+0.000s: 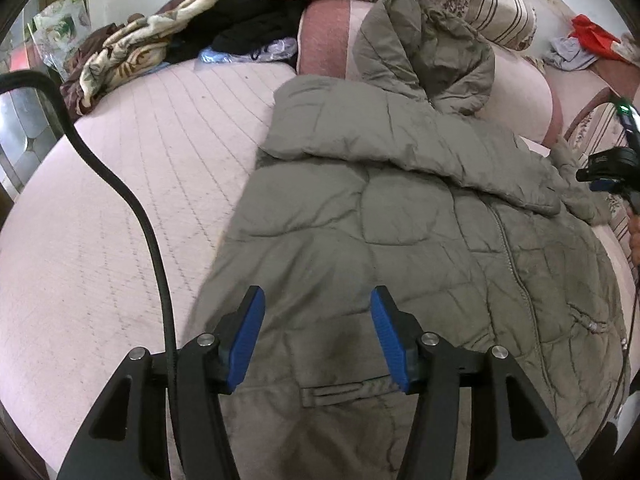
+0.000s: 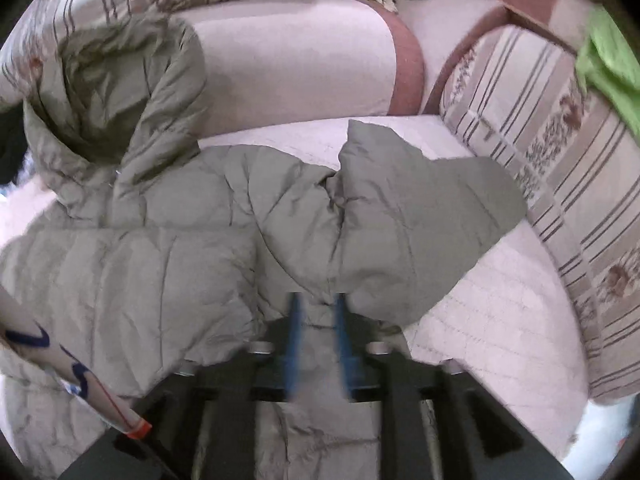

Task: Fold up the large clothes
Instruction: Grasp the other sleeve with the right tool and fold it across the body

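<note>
While one sleeve point(image 1: 400, 152) already lies folded across the chest of the single padded jacket point(image 1: 400, 248) at frame centre, its second sleeve point(image 2: 420, 216), hood and hem remain unfolded. My left gripper point(image 1: 318, 340) hovers open, empty; my right gripper point(image 2: 318, 344) pinches the second sleeve's fabric.

Olive quilted hooded jacket point(image 1: 400, 208), spread on sofa

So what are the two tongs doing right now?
Left tongs: open, holding nothing, above the jacket.
Right tongs: jacket sleeve between them; grip cannot be told.
</note>
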Demonstrator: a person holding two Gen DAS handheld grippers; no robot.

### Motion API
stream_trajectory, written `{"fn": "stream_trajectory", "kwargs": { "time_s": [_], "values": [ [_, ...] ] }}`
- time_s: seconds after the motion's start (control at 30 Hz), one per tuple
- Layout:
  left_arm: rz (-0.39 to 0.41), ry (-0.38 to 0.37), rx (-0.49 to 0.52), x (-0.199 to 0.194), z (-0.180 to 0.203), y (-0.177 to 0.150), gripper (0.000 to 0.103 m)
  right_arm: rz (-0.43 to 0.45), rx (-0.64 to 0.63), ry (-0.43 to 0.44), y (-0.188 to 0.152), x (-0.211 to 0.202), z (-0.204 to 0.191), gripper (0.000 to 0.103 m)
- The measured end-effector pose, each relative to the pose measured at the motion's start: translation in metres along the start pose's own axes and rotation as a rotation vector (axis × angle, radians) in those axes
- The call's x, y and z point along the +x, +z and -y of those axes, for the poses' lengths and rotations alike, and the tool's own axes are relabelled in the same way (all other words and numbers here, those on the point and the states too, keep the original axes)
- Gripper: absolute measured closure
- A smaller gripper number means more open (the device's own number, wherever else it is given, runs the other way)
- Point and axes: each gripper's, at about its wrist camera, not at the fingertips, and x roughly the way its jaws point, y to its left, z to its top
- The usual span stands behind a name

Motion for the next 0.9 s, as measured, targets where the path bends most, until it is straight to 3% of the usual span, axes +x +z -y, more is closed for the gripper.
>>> {"fn": "stream_trajectory", "kwargs": {
  "time_s": [0.03,0.07,0.17,0.27,0.33,0.47,0.57,0.7,0.9],
  "values": [
    [-0.004,-0.005,-0.002,0.001,0.001,0.0,0.049,0.008,0.017,0.025,-0.002,-0.004,0.009,0.054],
    [-0.003,-0.009,-0.004,0.0,0.003,0.0,0.049,0.021,0.037,0.043,-0.006,-0.008,0.021,0.05],
    [0.002,-0.023,-0.001,-0.003,0.006,-0.001,0.048,0.027,0.087,0.048,-0.013,-0.009,0.057,0.046],
    [-0.002,-0.053,-0.01,-0.005,0.009,-0.004,0.047,-0.019,0.217,0.045,-0.022,0.009,0.116,0.041],
    [0.001,-0.053,-0.014,-0.005,0.011,-0.006,0.046,-0.056,0.308,0.066,-0.031,0.027,0.151,0.035],
    [0.019,-0.083,-0.003,-0.004,0.018,-0.005,0.044,-0.112,0.544,0.16,-0.05,0.063,0.216,0.035],
    [0.022,-0.084,0.023,-0.001,0.026,-0.004,0.04,-0.092,0.671,0.262,-0.049,0.083,0.241,0.035],
    [0.012,-0.103,0.079,0.005,0.04,-0.006,0.039,-0.065,0.737,0.331,-0.028,0.111,0.252,0.035],
    [-0.013,-0.103,0.129,0.012,0.049,-0.013,0.039,-0.011,0.755,0.256,0.017,0.149,0.265,0.035]
  ]
}}
